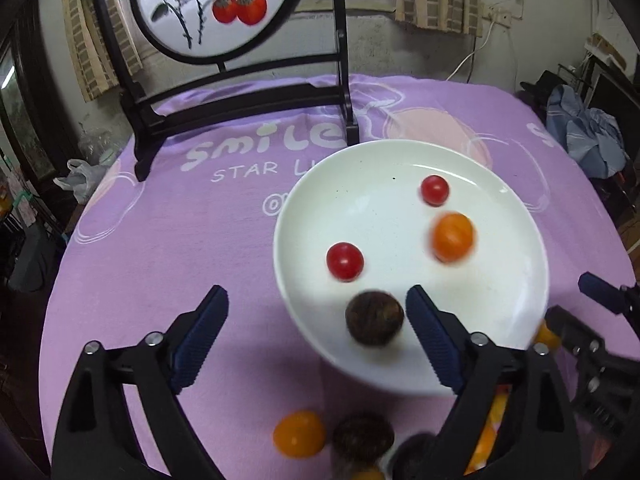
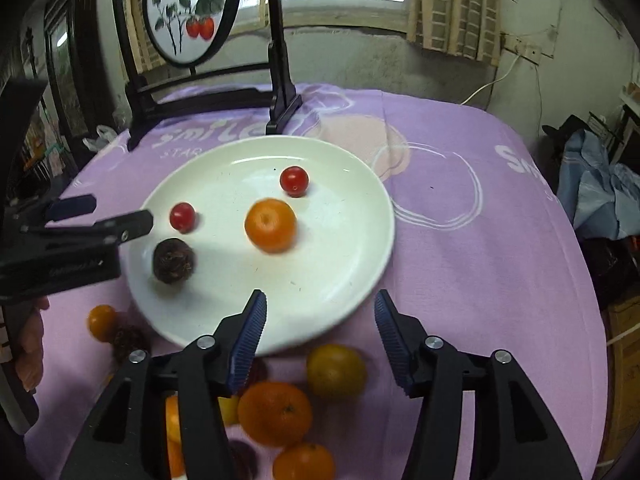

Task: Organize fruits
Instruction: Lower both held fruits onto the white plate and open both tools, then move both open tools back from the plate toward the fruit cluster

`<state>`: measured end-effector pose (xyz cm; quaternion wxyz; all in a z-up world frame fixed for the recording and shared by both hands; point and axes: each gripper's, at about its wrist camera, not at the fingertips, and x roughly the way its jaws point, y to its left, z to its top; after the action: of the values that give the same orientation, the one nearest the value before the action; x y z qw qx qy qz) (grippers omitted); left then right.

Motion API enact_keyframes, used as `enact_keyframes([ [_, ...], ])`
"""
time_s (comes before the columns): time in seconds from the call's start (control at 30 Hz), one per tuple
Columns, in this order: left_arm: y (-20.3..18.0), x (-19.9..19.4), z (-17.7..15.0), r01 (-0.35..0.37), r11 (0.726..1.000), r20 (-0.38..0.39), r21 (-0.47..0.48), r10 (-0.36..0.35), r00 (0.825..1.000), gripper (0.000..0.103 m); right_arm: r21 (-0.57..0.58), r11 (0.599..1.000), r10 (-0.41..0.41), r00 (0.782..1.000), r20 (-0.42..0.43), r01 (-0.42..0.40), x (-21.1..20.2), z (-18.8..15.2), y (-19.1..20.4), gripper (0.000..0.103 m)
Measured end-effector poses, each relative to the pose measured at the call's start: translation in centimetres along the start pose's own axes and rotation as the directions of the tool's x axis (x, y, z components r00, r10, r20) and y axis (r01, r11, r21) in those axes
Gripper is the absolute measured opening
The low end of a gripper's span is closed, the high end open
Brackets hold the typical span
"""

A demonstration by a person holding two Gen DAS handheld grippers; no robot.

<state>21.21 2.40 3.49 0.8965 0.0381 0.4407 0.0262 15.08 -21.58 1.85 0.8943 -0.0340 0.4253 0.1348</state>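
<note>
A white plate sits on the counter, which is covered by a purple cloth printed with "smile" and, below it, "STAR". On the plate lie two small glossy red tomatoes, one orange with motion blur around it, and a dark brown, rough-skinned round fruit near the plate's lower edge.

In the left wrist view the left tongs stand wide apart with nothing pressed between them; the dark fruit lies in the gap, just beside the right-hand blue pad, free on the plate. The rest of the fruit lies off the plate on the cloth at the bottom of the frame: a small orange one and another dark fruit.

In the right wrist view the right tongs are partly open and empty, their tips over the plate's near rim. The orange lies above them in mid-frame, well apart from the pads. Below them, at the bottom of the frame, is a heap of loose fruit: a yellowish-green citrus and two oranges. The left tongs enter from the left of that frame, beside the dark fruit.
</note>
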Motion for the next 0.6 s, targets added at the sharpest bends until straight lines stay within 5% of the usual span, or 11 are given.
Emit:
enact_keyframes([
  [0.17, 1.4, -3.6, -4.7, 0.026, 0.999, 0.039, -0.017, -0.026, 0.999, 0.093, -0.015, 0.999, -0.030, 1.000, 0.008, 0.030, -3.0, -4.0, -0.9, 0.064],
  [0.6, 2.8, -4.0, -14.7, 0.107, 0.981, -0.091, -0.163, -0.123, 0.988, 0.093, -0.081, 0.993, -0.091, 0.992, -0.087, 0.084, -4.3, -13.2, 1.1, 0.064],
])
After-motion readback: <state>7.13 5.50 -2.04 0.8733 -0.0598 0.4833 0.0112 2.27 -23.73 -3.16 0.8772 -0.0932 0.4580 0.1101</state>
